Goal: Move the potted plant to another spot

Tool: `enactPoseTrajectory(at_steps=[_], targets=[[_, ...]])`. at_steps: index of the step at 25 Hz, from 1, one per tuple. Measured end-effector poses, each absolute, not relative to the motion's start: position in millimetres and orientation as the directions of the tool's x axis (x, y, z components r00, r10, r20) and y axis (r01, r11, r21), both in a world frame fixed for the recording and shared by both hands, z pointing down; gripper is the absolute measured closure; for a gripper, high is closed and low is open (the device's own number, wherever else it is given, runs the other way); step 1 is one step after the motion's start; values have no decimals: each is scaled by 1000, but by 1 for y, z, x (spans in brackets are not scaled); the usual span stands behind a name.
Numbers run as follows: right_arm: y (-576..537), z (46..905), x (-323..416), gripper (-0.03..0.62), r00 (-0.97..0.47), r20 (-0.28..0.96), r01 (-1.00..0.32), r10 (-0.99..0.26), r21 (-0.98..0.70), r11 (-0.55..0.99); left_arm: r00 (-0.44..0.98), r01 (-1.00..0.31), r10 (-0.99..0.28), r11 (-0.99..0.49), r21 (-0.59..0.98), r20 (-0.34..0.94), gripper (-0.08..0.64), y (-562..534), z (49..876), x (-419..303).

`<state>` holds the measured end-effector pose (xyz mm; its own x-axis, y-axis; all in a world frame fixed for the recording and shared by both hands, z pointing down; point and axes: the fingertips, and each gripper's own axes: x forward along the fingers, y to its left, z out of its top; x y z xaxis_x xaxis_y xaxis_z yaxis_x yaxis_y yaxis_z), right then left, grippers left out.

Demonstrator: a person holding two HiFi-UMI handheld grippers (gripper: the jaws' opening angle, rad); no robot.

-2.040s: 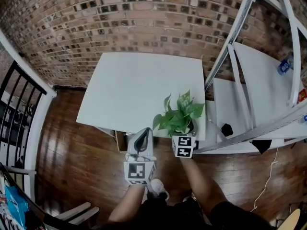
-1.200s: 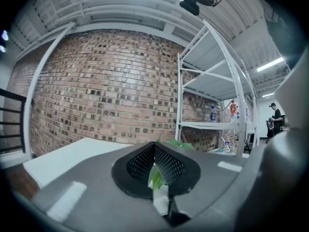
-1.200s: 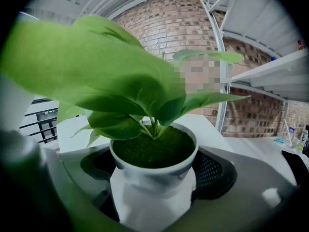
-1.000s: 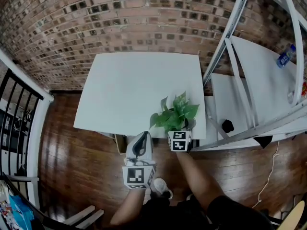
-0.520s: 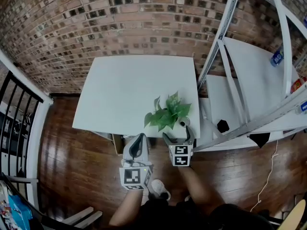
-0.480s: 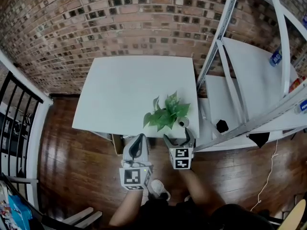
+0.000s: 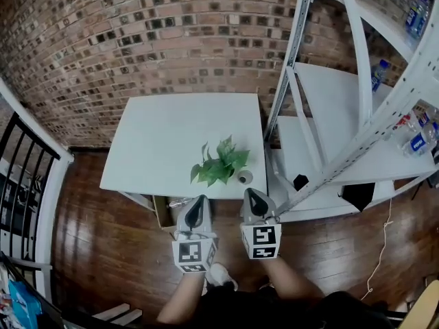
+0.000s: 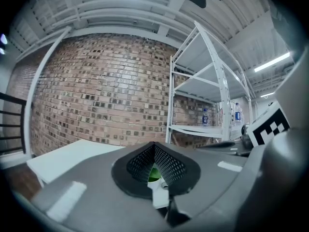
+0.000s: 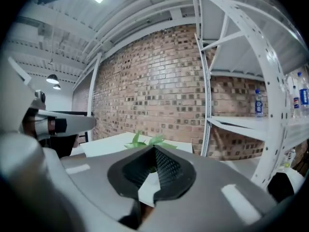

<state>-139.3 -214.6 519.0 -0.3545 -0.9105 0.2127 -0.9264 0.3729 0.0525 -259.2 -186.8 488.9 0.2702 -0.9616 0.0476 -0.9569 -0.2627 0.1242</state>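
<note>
The potted plant (image 7: 218, 164), green leaves in a small white pot (image 7: 243, 177), stands near the front right edge of the white table (image 7: 171, 129). My right gripper (image 7: 250, 192) is just in front of that edge, short of the pot, shut and holding nothing. My left gripper (image 7: 199, 199) hangs beside it to the left, also shut and empty. In the right gripper view the leaves (image 9: 147, 140) show just above the shut gripper (image 9: 154, 149). In the left gripper view a bit of green (image 8: 153, 173) peeks through the gripper (image 8: 154, 145).
A white metal shelf rack (image 7: 357, 115) stands right of the table, with water bottles (image 7: 417, 12) on its shelves and a black object (image 7: 300, 181) low down. A brick wall (image 7: 137, 40) lies behind. A black railing (image 7: 17, 184) borders the wooden floor at left.
My right gripper let go of the pot, drew back from the table edge and shut. The plant stays on the table. My left gripper shifted slightly.
</note>
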Motion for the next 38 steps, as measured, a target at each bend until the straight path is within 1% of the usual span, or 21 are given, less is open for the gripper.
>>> enactPoseTrajectory(at_steps=[5, 9, 18, 38], targets=[[-207, 477, -137, 591, -376, 154, -920, -914, 56, 388, 285, -952, -958, -278, 127, 36, 546, -177, 470, -237], [-201, 454, -132, 591, -383, 113, -918, -917, 59, 391, 272, -958, -962, -270, 101, 10, 546, -172, 447, -226], [-177, 432, -139, 591, -465, 84, -880, -882, 66, 470, 231, -970, -973, -232, 76, -17, 546, -156, 418, -208], [-175, 424, -150, 591, -496, 71, -861, -866, 89, 501, 212, -974, -977, -212, 80, -11, 546, -165, 416, -216]])
